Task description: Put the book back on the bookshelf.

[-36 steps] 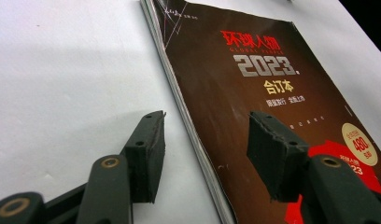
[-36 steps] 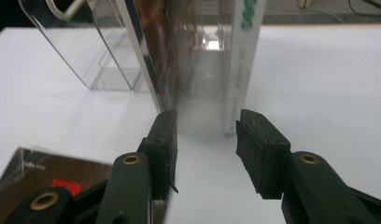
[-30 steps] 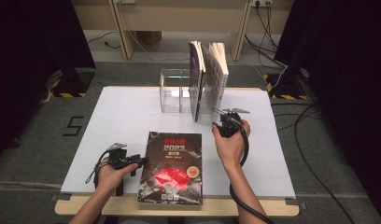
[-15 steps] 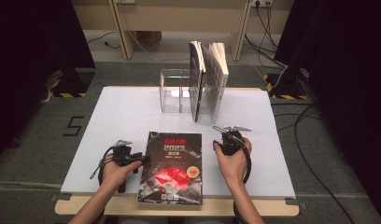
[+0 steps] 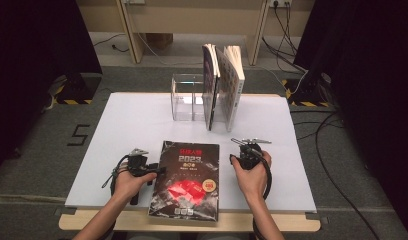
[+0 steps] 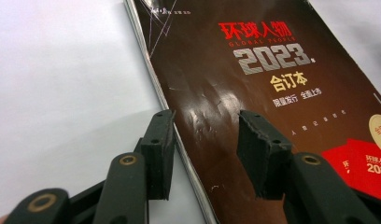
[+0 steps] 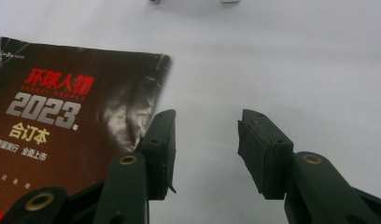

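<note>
A: Where does the work stand now, starting from the near edge of the table [image 5: 132,120]?

B: The dark magazine [image 5: 187,180] lies flat at six o'clock, just in front of the person. The left gripper [image 5: 154,170] is at its left edge, about at eight o'clock. In the left gripper view the jaws straddle this edge: one pad on the white table, one above the cover [image 6: 254,79]. They have just been closing, but they stand half open and do not press the magazine yet.

A: And the right gripper [image 5: 239,150]?

B: It waits just beside the right edge, around four o'clock. Its jaws are wide open and hold nothing; between them I see only table.

A: How to do the pick well?

B: I think the lower pad must slide under the spine [image 6: 151,74] before closing, otherwise the cover only bends. The right gripper should support the other edge.

A: And farther?

B: At twelve o'clock, well apart, a clear holder [image 5: 189,97] with upright books [image 5: 222,85].
</note>
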Tool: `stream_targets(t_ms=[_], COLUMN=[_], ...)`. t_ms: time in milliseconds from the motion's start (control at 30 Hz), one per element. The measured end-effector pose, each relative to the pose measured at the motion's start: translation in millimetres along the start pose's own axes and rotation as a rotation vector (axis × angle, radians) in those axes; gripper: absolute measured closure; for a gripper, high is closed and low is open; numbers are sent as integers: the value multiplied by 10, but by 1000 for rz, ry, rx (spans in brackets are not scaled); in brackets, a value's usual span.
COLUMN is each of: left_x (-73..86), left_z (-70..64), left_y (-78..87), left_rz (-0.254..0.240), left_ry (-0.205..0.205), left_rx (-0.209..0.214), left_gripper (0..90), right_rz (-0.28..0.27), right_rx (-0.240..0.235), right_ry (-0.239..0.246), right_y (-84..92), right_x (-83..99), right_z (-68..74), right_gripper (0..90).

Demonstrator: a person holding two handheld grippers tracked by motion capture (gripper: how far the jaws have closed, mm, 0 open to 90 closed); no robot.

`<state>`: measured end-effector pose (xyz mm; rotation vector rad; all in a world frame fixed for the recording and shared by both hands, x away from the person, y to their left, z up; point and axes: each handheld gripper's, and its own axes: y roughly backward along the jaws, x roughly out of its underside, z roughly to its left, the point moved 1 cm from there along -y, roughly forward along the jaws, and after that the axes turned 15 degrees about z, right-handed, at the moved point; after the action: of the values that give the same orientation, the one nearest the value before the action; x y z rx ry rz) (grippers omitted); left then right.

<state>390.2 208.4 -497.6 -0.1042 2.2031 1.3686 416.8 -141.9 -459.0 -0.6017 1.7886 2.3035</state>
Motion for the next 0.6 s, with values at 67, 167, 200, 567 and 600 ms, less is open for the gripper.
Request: stream_targets(t_ms=[67,167,200,567,600], left_x=[3,23,28,129,131], left_z=[-50,-138,-162,-367,-369], left_y=[-23,-52,-60,-105,-106], left_rz=[-5,-4,-4,-7,-8], left_ry=[-12,-33,-36,-91,-94], left_rx=[-2,3,8,31,33], left_gripper=[561,560,560,555,552], right_rz=[6,28,35,97,97], right_rx=[-2,-13,-17,-21,-20], right_ry=[3,2,2,-13,-9], right_y=[-19,-64,-90,-261,-266], right_x=[-26,-69,-90,-210,-219], right_z=[-8,-15,-25,-94,-98], right_gripper=[560,559,559,553,553])
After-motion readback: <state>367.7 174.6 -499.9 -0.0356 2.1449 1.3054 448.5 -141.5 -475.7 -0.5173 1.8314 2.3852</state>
